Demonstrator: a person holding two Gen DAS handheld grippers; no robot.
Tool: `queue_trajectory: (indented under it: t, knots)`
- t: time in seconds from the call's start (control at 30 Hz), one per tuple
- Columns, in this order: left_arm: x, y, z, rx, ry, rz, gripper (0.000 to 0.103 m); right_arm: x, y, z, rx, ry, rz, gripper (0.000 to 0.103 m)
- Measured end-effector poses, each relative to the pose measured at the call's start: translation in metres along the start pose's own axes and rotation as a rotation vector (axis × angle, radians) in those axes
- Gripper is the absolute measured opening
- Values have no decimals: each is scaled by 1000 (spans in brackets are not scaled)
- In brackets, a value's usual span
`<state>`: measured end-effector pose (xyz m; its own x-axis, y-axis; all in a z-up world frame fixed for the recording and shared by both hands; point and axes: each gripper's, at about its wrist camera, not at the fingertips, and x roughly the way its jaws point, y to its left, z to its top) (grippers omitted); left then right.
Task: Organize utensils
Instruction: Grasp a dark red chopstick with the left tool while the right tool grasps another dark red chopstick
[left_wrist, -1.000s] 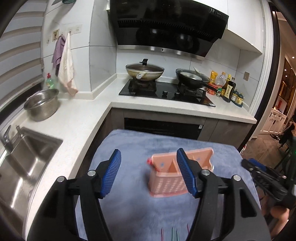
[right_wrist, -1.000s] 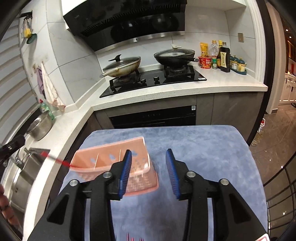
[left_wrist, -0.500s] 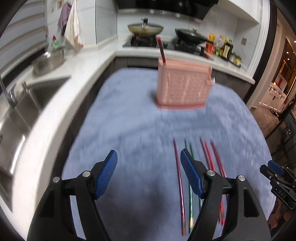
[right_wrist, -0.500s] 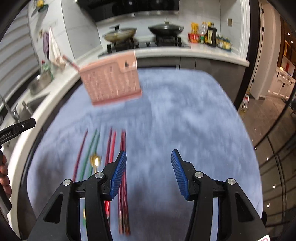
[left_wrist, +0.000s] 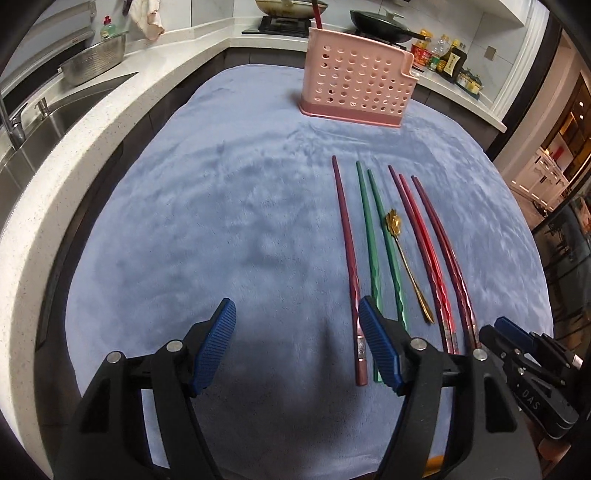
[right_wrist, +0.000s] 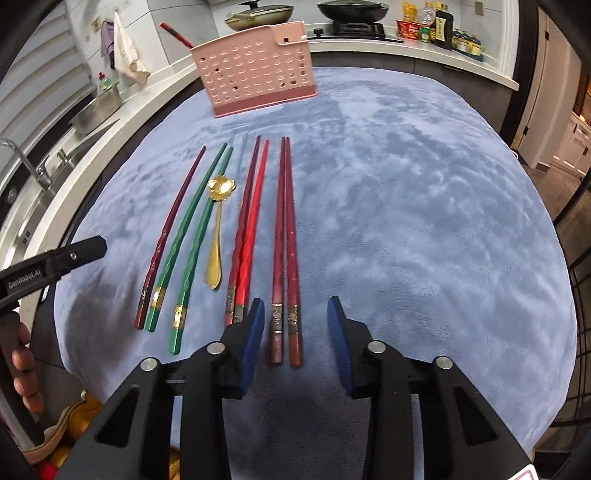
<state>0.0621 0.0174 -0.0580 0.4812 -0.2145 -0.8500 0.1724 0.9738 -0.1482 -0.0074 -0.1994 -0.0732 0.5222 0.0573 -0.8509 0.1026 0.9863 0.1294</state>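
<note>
A pink perforated utensil holder stands at the far side of the blue cloth, with one red chopstick sticking out of it; it also shows in the right wrist view. Several chopsticks lie side by side on the cloth: a maroon one, a green pair, a red pair and a dark red pair. A gold spoon lies among them. My left gripper is open and empty, left of the maroon chopstick's end. My right gripper is open over the dark red pair's thick ends.
The blue cloth covers the table. A white counter with a steel sink and metal bowl runs along the left. A stove with pans and bottles is behind the holder.
Both grippers have pulled back from the holder and dropped low toward the near ends of the chopsticks. The holder now stands far off with one red chopstick in it.
</note>
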Motion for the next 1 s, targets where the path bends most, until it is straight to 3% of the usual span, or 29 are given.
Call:
queue_trajectory:
  t: [0.17, 0.33, 0.43, 0.83, 1.0]
  knots:
    - [3, -3, -2, 5, 13, -8, 65, 8, -2, -4, 5, 28, -4, 21]
    - [8, -13, -8, 40, 35, -22, 63, 12, -4, -6, 8, 35, -1, 21]
    - [13, -16, -10, 53, 59, -36, 57, 12, -3, -7, -4, 34, -7, 20]
    - [25, -25, -17, 84, 120, -60, 56, 20, -10, -10, 17, 49, -7, 12]
    - [37, -28, -21, 95, 172, -64, 45, 20, -11, -10, 19, 48, -1, 11]
